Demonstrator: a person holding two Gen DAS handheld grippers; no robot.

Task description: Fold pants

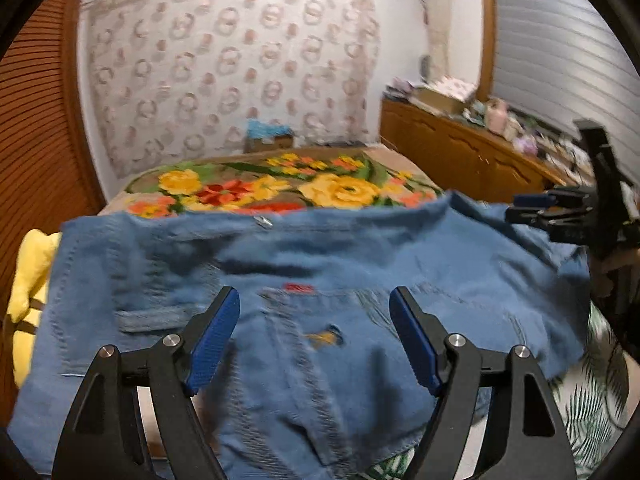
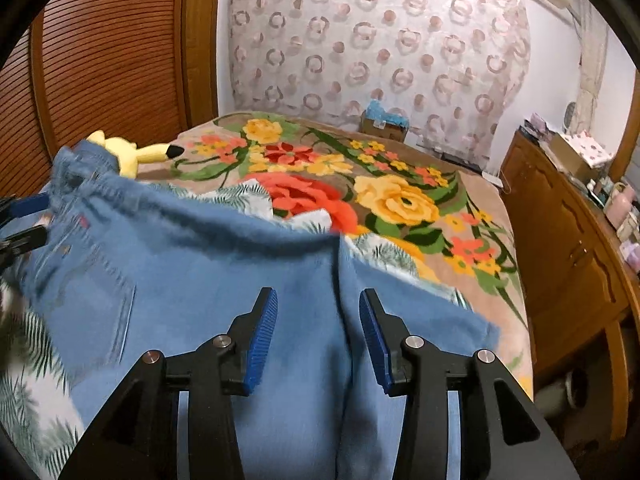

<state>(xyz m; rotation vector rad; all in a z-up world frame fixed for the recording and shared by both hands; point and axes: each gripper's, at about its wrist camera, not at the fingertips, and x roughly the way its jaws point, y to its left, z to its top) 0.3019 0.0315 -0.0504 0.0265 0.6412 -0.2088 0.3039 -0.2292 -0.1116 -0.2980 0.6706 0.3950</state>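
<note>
Blue jeans (image 1: 320, 264) lie spread on the floral blanket (image 2: 400, 200). Left gripper (image 1: 316, 316) fingers spread wide, nothing pinched. Right gripper (image 2: 318, 316) half open over a denim ridge; blurry, apparently not touching.

Beyond the blue pants (image 2: 208, 264) the flowered bed (image 2: 404, 200) lies open toward the upper middle of the frame, hemmed by a yellow plush toy (image 2: 128, 152) at left, a cardboard box (image 2: 384, 124) at the far edge, and the wooden dresser (image 2: 560, 232) at right.
</note>
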